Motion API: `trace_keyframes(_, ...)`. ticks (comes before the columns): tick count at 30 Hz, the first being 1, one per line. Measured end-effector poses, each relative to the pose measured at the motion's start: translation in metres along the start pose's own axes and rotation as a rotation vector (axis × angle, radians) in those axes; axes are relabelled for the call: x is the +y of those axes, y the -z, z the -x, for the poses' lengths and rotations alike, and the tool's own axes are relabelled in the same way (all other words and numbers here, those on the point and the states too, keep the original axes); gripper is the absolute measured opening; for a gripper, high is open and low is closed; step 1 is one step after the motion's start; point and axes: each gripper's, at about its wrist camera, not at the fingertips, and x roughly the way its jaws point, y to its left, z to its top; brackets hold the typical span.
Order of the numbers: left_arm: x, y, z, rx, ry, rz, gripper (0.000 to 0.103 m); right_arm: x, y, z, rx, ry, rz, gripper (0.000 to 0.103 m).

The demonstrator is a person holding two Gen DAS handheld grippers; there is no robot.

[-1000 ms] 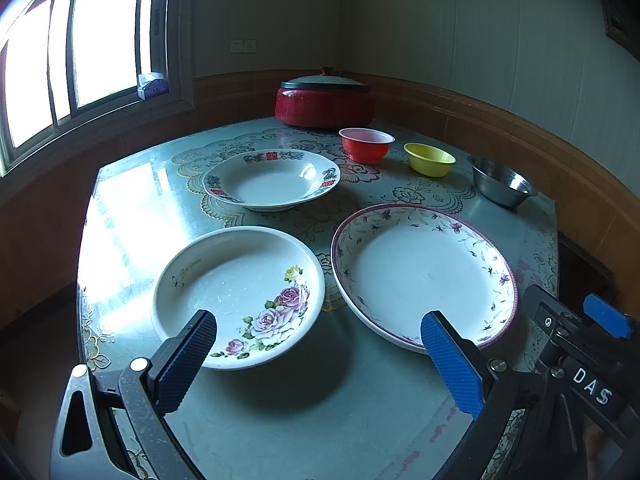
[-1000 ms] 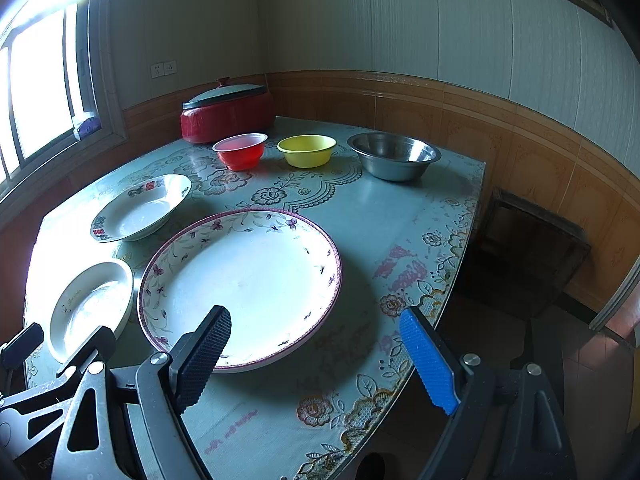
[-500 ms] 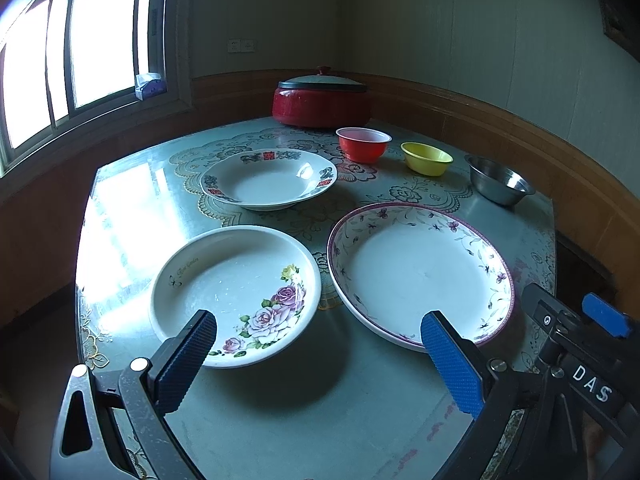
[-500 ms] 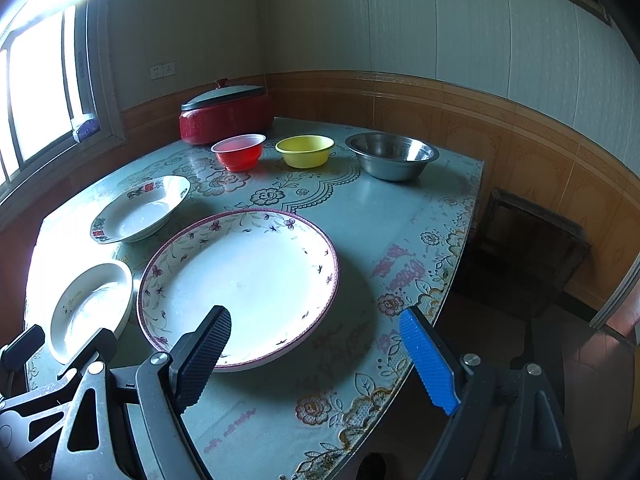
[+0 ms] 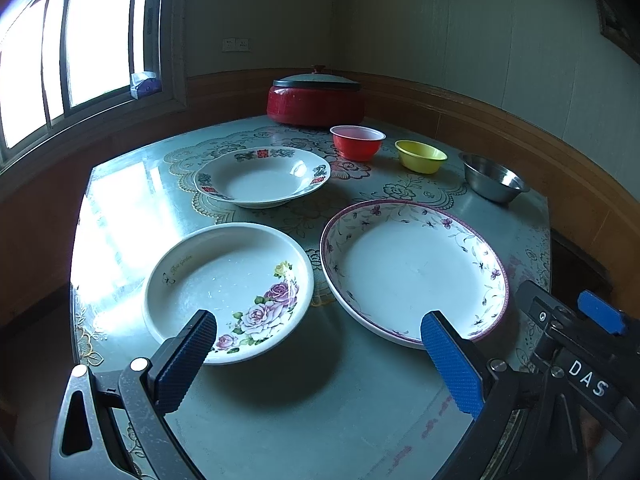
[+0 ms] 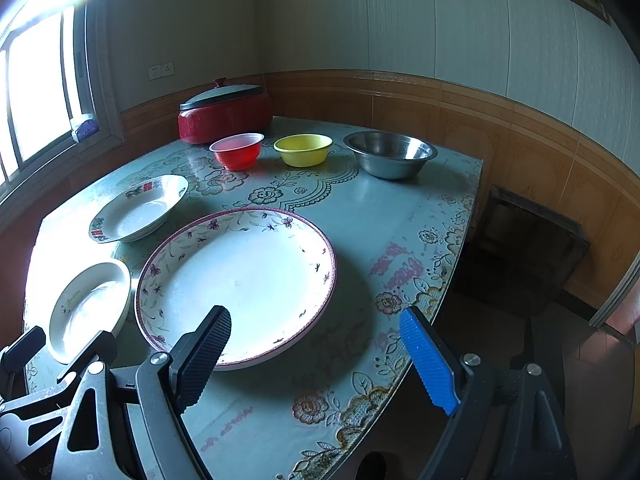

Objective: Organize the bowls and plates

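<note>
A large purple-rimmed plate [image 5: 414, 268] [image 6: 240, 276] lies near the table's front. A rose-patterned deep plate [image 5: 228, 286] [image 6: 90, 308] lies to its left. A red-and-green patterned deep plate [image 5: 262, 176] [image 6: 138, 208] lies behind. A red bowl [image 5: 357, 142] [image 6: 237, 151], a yellow bowl [image 5: 420, 156] [image 6: 303, 149] and a steel bowl [image 5: 494, 178] [image 6: 390, 154] stand in a row at the back. My left gripper [image 5: 320, 338] is open and empty, above the front of the table. My right gripper [image 6: 316, 334] is open and empty, by the large plate's near edge.
A red lidded pot [image 5: 316, 96] [image 6: 224, 112] stands at the table's far edge. The table [image 5: 304, 412] has a floral cloth under glass. Its right edge [image 6: 460, 248] drops to the floor. A window is at left.
Both grippers have drawn back slightly, so the dishes sit a little higher in view. Nothing on the table has moved.
</note>
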Motion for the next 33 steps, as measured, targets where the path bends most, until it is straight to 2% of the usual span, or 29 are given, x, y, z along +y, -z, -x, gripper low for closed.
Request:
trace_keyframes(2,-0.002,0.001,0.0,-0.001,0.007,-0.009,0.103,-0.001,0.0,-0.001,0.002,0.001,-0.002,0.088)
trace_keyframes(8,-0.007,0.005,-0.003,0.026,0.126,-0.021,0.103,-0.01,-0.002,-0.006,0.019,0.01,-0.012,0.088)
trace_keyframes(15,-0.012,0.007,-0.006,0.056,0.152,-0.026,0.103,-0.015,-0.009,-0.02,0.047,-0.002,0.059,0.088)
trace_keyframes(20,-0.012,0.006,-0.007,0.06,0.153,0.01,0.103,-0.022,-0.02,-0.024,0.019,0.012,0.122,0.088)
trace_keyframes(28,-0.031,0.0,-0.018,0.061,0.1,0.019,0.103,-0.045,-0.044,-0.04,-0.049,0.049,0.181,0.088)
trace_keyframes(33,-0.042,-0.007,-0.026,0.052,0.061,0.053,0.103,-0.068,-0.064,-0.062,-0.044,0.021,0.181,0.088)
